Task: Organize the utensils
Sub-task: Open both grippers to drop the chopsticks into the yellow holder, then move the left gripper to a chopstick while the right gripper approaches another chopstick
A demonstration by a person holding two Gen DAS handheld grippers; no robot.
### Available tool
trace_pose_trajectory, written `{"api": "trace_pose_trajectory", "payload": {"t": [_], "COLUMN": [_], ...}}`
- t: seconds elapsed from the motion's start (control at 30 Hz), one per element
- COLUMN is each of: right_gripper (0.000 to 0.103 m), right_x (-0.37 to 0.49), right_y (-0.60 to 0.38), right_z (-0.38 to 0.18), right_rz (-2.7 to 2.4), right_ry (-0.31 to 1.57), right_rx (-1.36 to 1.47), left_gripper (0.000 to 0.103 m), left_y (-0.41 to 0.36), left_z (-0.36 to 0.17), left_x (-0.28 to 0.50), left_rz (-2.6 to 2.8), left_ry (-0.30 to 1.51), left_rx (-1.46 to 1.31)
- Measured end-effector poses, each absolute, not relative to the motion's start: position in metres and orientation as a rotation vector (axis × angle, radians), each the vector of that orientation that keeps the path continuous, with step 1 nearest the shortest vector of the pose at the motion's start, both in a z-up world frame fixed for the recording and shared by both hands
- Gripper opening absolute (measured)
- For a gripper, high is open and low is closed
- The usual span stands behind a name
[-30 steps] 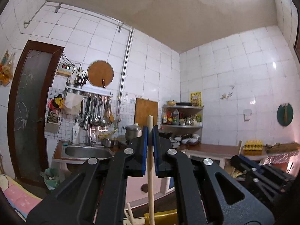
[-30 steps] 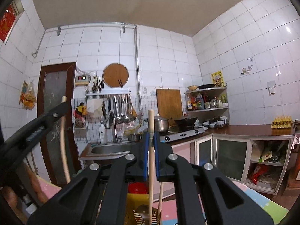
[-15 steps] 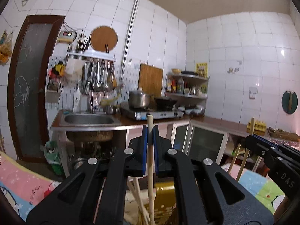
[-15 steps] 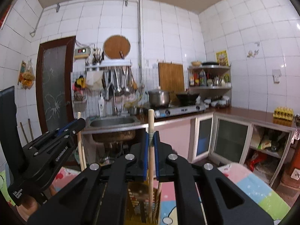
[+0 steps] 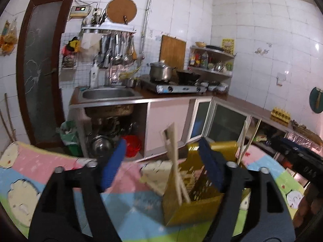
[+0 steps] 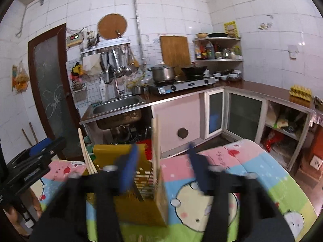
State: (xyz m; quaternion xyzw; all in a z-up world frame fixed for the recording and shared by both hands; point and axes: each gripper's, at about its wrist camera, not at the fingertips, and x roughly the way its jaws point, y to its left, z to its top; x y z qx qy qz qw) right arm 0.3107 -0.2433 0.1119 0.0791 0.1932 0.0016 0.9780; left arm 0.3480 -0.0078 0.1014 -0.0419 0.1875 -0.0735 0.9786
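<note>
Item 1: yellow utensil holder, perforated, stands upright on colourful cartoon play mat; seen also in rt view.

Item 2: wooden chopsticks, pair, ends down in holder's near compartment, leaning, tops free. 2nd pair at holder's far side. Rt view: one pair upright in holder beside rt gripper's left pad, other pair at holder's left edge.

Item 3: left gripper, jaws wide apart, have just been opening; chopsticks stand betw. blue pads, not pressed, no contact visible.

Item 4: right gripper, jaws apart, have just been opening; nothing clamped; chopsticks just inside left pad, blurred, contact unclear.

Bkgd: sink in tabletop, gas stove w/ steel pot, cutting board on tiled wall, red bucket under sink, egg tray on side tabletop.
</note>
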Motion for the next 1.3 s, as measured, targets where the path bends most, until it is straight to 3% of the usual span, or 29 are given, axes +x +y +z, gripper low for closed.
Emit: {"api": "trace_pose_trajectory", "payload": {"t": [0.13, 0.57, 1.03, 1.1, 1.3], "right_gripper": [0.057, 0.059, 0.057, 0.042, 0.033], "right_x": [0.287, 0.243, 0.273, 0.280, 0.294], "right_y": [-0.243, -0.212, -0.175, -0.173, -0.167], "right_z": [0.099, 0.012, -0.030, -0.036, -0.046], "right_rz": [-0.012, 0.000, 0.008, 0.022, 0.022], "right_ry": [0.451, 0.672, 0.834, 0.875, 0.923], "right_rx": [0.120, 0.086, -0.031, -0.025, -0.010], "left_gripper": [0.098, 0.098, 0.098, 0.098, 0.098], "left_y": [0.005, 0.011, -0.001, -0.002, 0.000], "left_z": [0.095, 0.028, -0.029, -0.032, -0.036], "left_x": [0.328, 0.281, 0.288, 0.290, 0.293], "left_rz": [-0.110, -0.070, -0.048, -0.050, -0.049], "left_ry": [0.425, 0.666, 0.821, 0.828, 0.847], "left_rx": [-0.082, -0.096, -0.111, -0.106, -0.110]}}
